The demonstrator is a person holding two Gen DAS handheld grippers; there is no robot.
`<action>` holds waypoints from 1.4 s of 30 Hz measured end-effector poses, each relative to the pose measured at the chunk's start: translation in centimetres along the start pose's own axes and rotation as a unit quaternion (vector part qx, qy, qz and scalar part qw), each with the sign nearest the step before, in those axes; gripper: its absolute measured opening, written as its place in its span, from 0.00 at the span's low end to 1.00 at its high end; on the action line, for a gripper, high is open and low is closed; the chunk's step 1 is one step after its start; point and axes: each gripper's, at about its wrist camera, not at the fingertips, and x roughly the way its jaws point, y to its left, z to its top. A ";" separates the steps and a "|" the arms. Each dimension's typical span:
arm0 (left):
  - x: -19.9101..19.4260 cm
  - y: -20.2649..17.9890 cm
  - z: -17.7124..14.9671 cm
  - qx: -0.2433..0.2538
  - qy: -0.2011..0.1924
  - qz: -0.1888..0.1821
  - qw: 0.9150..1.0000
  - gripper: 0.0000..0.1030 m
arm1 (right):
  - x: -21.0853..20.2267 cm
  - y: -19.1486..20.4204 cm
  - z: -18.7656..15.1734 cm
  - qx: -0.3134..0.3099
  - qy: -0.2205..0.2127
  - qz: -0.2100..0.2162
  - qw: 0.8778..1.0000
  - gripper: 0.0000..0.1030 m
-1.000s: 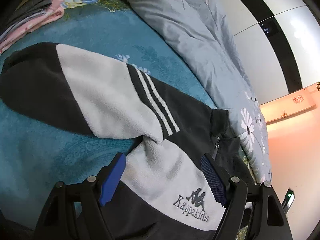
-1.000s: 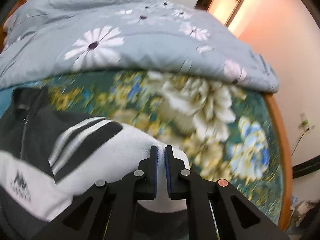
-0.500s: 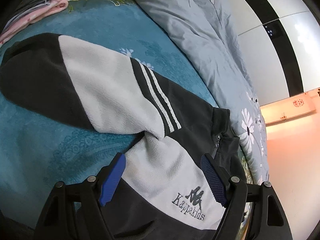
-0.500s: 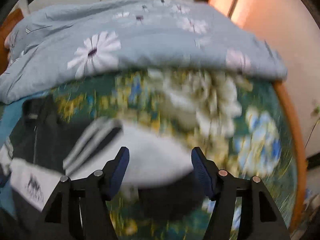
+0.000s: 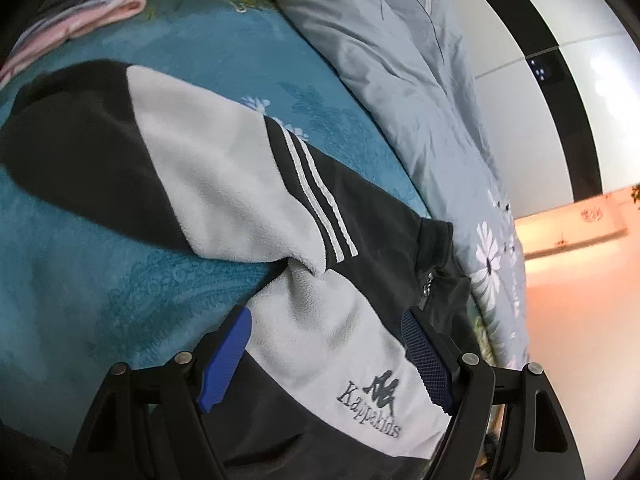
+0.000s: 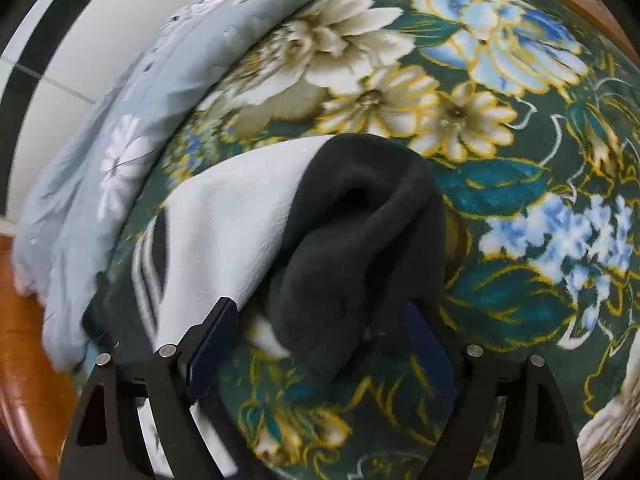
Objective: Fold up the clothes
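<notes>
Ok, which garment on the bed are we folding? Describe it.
On the teal floral blanket, beside the grey daisy quilt, lies a black-and-white fleece jacket. Unlike the folded pink clothes in the far corner, it has striped sleeves and a Kappakids chest logo.

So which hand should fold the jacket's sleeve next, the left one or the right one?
Probably the right gripper. Its jaws are opening right over the dark cuff of one sleeve, which lies between them. The left gripper hangs open over the jacket's chest logo, far from its sleeve's dark end.
</notes>
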 end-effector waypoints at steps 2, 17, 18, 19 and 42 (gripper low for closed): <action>0.0 0.1 0.0 -0.003 0.000 -0.001 1.000 0.78 | 0.2 0.6 -0.2 -0.015 -0.010 -0.045 0.999 0.67; 0.4 0.0 -0.1 -0.005 0.009 -0.002 1.000 0.78 | -8.9 3.9 7.6 -0.295 -0.186 -0.299 0.888 0.11; 0.4 0.0 -0.1 -0.002 0.008 0.000 1.000 0.78 | -8.6 3.9 8.3 -0.301 -0.181 -0.304 0.886 0.11; 0.3 0.0 -0.1 -0.003 0.008 0.001 1.000 0.78 | -8.0 3.8 8.6 -0.305 -0.173 -0.312 0.883 0.11; -1.8 0.5 -0.3 -0.015 -0.008 0.000 1.000 0.78 | -0.7 23.0 -5.5 -0.499 -0.062 -0.023 0.864 0.54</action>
